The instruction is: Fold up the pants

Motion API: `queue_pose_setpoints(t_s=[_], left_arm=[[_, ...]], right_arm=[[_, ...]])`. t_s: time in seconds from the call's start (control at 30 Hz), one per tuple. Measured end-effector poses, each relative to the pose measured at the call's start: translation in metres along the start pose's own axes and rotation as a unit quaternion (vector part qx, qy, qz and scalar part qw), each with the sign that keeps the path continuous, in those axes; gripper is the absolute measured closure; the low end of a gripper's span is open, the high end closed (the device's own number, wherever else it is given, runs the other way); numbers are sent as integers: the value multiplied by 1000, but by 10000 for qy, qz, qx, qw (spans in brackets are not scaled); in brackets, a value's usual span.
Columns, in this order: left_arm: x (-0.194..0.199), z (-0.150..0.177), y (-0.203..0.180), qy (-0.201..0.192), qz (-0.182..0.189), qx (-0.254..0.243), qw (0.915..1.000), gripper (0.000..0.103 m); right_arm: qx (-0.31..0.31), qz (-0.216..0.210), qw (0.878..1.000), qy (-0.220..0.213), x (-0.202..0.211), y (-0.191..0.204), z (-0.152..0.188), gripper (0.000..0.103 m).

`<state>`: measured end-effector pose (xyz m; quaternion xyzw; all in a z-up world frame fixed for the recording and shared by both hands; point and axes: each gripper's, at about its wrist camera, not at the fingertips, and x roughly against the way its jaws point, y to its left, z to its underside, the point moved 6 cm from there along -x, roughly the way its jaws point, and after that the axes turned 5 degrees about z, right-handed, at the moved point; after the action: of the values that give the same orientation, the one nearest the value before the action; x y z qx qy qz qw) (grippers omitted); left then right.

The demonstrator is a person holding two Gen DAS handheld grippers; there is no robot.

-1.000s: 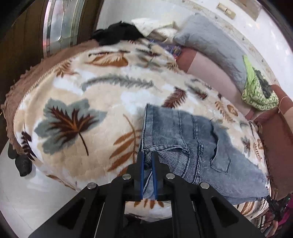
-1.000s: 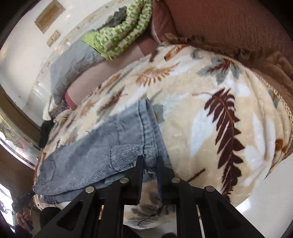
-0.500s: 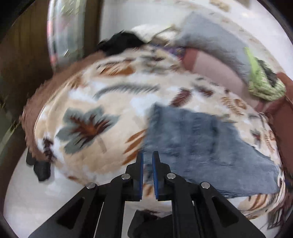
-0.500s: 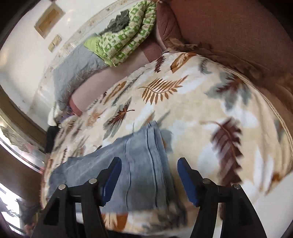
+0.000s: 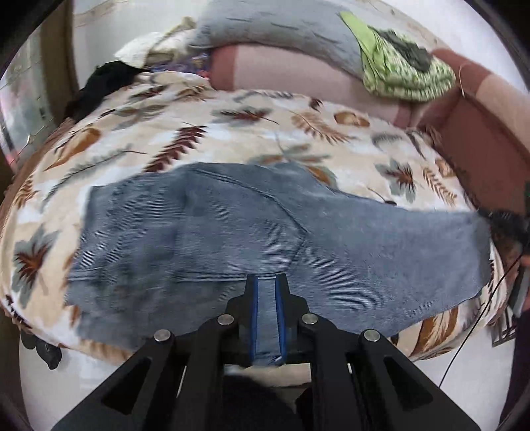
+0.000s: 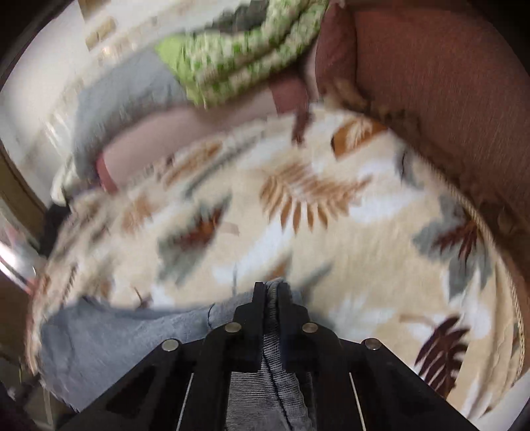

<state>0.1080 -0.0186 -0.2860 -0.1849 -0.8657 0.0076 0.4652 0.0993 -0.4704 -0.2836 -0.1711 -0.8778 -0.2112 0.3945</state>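
The blue-grey denim pants (image 5: 232,238) lie flat on a leaf-print blanket (image 5: 265,132), waist at the left and leg running right. My left gripper (image 5: 266,281) is shut, its tips at the middle of the pants' near edge. Denim shows through the narrow slit between its blue pads (image 5: 253,315); I cannot tell whether any is pinched. In the blurred right wrist view, my right gripper (image 6: 270,288) is shut on a fold of the pants (image 6: 116,338). Ribbed denim runs down between its fingers, and the rest trails off to the left.
A grey pillow (image 5: 281,30), a pink bolster (image 5: 281,69) and a green patterned cloth (image 5: 404,73) line the far side. A black garment (image 5: 102,83) lies far left. Brown upholstery (image 6: 430,83) borders the right. A thin black cable (image 5: 477,331) hangs at the right. White floor (image 5: 66,391) lies below the blanket's near edge.
My left gripper left the waist corner and moved right along the near edge to the pants' middle, staying shut. My right gripper opened wide, let go, shifted, then shut on the denim again.
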Motion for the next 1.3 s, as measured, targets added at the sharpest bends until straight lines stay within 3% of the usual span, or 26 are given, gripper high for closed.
queue_pose_setpoints(t_s=[0.1,0.2,0.27,0.37,0.43,0.47,0.57,0.63,0.73,0.8,0.93,1.03,1.13,1.3], left_arm=[[-32,6,-20,325,-38,-69,9994,93],[-55,21,-21,781,-199,-56,9967,93],[-55,25,-21,722,-199,-90,9971,93],[-52,25,-19,741,-123,-2,9972,93],[-50,23,-18,720,-79,70,9974,93],[-49,22,-19,675,-67,75,9977,91],[-48,24,-21,567,-12,56,9984,81],[-51,24,-21,565,18,90,9984,81],[-50,26,-20,552,43,63,9984,79],[-52,28,-22,542,130,21,9984,72],[-53,27,-28,531,379,-52,9979,54],[-57,27,-35,560,554,-140,9968,35],[-60,29,-45,630,450,-392,9962,26],[-68,34,-58,795,234,-777,9935,14]], right_arm=[[-163,165,9997,-91,-12,-11,0,99],[-201,570,9969,510,-48,-25,24,99],[-426,856,9926,753,-52,-37,35,99],[-645,988,9925,331,-29,-36,31,98],[-339,838,9958,-105,-8,-9,24,95],[-108,478,9987,-112,-1,15,26,95],[605,-531,9965,214,1,98,48,95],[1110,-943,9881,500,-8,156,74,95],[1393,-1139,9801,837,-30,211,107,95],[1569,-786,9767,1232,-64,229,121,97],[1095,-606,9881,893,-77,218,108,98],[752,-848,9911,699,-50,196,98,98],[647,-1051,9913,446,-12,153,107,98],[408,-290,9974,527,6,53,136,98]])
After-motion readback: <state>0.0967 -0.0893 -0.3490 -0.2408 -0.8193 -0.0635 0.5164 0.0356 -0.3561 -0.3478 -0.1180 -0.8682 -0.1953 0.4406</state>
